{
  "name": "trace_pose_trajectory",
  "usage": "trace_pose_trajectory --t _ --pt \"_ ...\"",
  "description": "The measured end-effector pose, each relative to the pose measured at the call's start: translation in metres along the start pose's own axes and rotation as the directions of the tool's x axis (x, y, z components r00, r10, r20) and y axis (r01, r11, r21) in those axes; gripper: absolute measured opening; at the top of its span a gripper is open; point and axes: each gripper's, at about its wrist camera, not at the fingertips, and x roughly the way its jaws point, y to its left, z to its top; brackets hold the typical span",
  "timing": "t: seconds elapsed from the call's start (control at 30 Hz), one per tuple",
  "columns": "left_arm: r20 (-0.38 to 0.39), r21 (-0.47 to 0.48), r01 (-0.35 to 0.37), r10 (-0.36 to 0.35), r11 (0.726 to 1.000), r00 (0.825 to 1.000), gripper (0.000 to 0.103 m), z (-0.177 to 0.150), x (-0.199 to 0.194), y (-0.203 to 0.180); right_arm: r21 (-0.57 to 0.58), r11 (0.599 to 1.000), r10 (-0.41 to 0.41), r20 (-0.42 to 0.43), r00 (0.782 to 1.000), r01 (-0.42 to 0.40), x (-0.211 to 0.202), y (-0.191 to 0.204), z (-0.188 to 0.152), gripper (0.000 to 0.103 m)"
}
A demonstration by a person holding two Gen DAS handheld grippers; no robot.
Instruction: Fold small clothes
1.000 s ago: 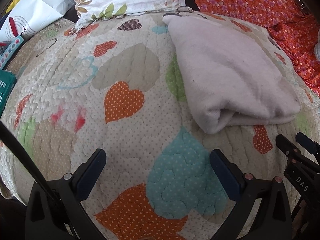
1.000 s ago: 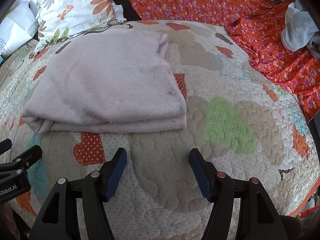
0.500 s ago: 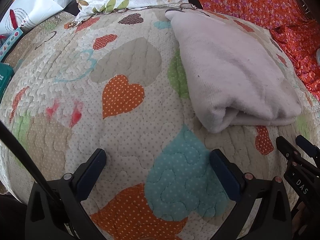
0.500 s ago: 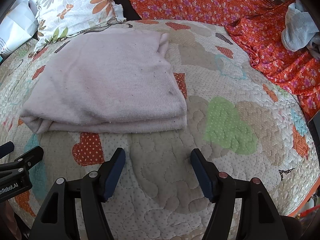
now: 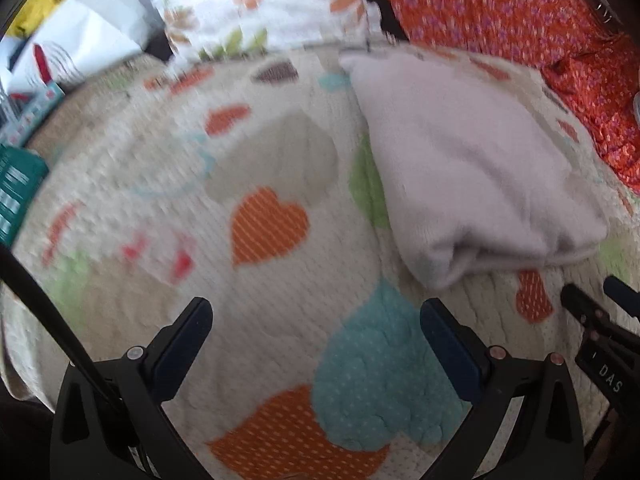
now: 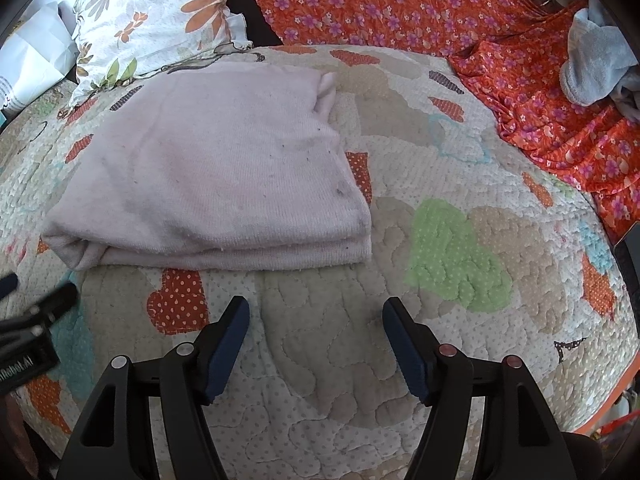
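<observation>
Pink cloth (image 6: pixel 208 184), folded, on quilt (image 6: pixel 320 352) at eleven o'clock of right gripper (image 6: pixel 316 340); left gripper (image 5: pixel 316 340) likewise wide open, empty; fold apparently done, next likely another garment.

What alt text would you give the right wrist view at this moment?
A folded pale pink garment lies on a heart-patterned quilt, just ahead and left of the open, empty right gripper. A floral pillow and an orange flowered cloth sit behind it; the left gripper shows at the left edge.
</observation>
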Motion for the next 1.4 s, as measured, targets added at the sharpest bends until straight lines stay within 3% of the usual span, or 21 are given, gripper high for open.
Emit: trace_pose_trajectory --t 0.53,0.97,1.4 --pt "0.193 -0.029 -0.044 0.049 0.999 0.980 0.103 -0.002 -0.052 0.012 -0.035 0.999 -0.028 0.054 0.998 0.030 -0.021 0.008 -0.004 0.073" --pt "0.120 0.045 -0.050 0.044 0.998 0.992 0.103 -0.028 -0.043 -0.002 -0.036 0.998 -0.040 0.065 0.997 0.042 -0.031 0.008 -0.014 0.073" --pt "0.029 0.023 -0.016 0.015 1.000 0.999 0.103 -0.030 -0.023 0.002 -0.050 0.998 -0.036 0.055 0.998 0.038 -0.026 0.011 -0.014 0.073"
